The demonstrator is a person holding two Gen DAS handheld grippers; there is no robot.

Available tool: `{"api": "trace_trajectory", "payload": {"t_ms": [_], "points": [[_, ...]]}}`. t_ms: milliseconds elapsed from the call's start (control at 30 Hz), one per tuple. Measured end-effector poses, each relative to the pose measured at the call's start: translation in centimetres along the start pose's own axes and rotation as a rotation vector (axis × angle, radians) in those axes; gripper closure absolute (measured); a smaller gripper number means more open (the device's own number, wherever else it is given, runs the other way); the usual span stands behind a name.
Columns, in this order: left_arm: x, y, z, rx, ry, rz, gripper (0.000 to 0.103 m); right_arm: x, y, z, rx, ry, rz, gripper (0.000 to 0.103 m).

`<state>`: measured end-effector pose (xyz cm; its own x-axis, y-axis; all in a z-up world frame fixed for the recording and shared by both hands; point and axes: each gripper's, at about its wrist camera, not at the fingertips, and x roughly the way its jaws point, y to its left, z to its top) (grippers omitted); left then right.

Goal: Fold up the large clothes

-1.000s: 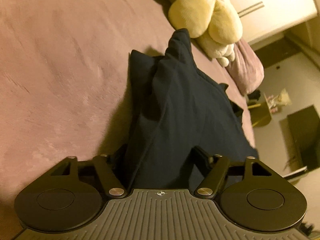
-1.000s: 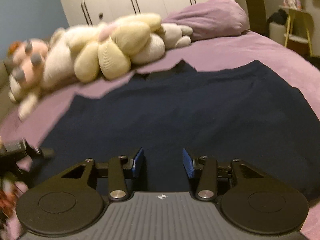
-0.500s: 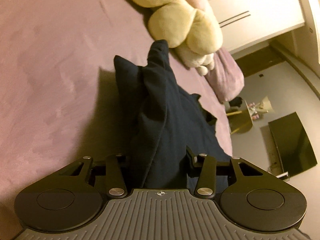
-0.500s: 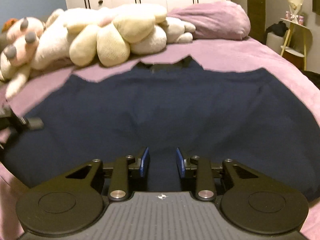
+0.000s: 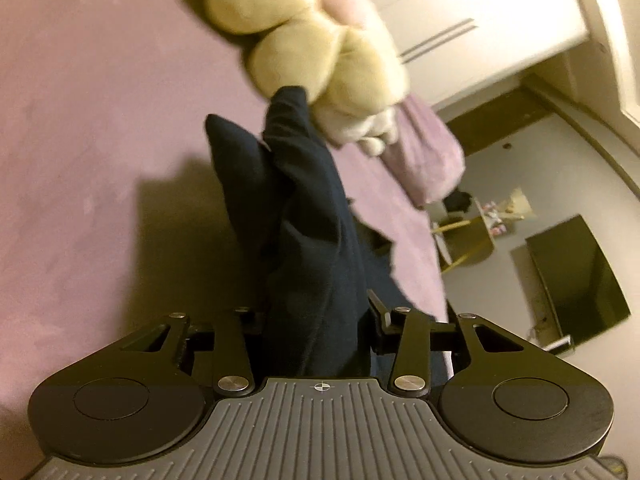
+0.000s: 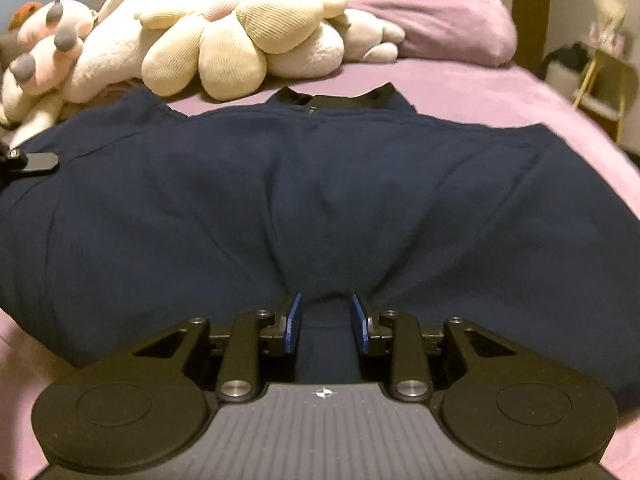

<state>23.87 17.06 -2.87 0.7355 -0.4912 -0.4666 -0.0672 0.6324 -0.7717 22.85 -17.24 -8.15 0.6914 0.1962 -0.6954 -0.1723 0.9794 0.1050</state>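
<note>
A large navy garment lies spread on the purple bed, collar toward the plush toys. My right gripper is shut on a bunched fold of its near hem, between the blue pads. In the left wrist view the same navy garment rises in a bunched ridge from my left gripper, which is shut on its edge and holds it lifted above the bed. The left gripper's fingertip shows at the far left of the right wrist view.
A pile of cream and pink plush toys and a purple pillow lie at the head of the bed. White wardrobes stand behind. A small yellow side table and a dark screen stand beside the bed.
My right gripper closed on the garment's near hem. My left gripper narrowed on its bunched edge and lifted it, gathering the cloth into a narrower ridge.
</note>
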Motion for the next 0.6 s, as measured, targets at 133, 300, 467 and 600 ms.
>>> {"api": "trace_trajectory", "payload": {"t_ms": [133,300,467,600], "points": [[0.3,-4.8,-0.2,0.110,0.004,-0.028,0.059,-2.3,-3.2,0.7,0.158,-0.050,0.052,0.075],[2.9,-10.3,-1.7,0.169,0.037,-0.074,0.059,-0.7,-5.6,-1.1,0.241,0.008,0.109,0.073],[7.6,-17.0,-4.1,0.252,0.088,-0.128,0.059,-2.3,-7.7,-1.0,0.310,-0.032,0.214,0.072],[13.7,-21.3,-8.4,0.357,0.166,-0.139,0.059,-5.9,-11.7,-2.0,0.418,-0.114,0.217,0.069]]}}
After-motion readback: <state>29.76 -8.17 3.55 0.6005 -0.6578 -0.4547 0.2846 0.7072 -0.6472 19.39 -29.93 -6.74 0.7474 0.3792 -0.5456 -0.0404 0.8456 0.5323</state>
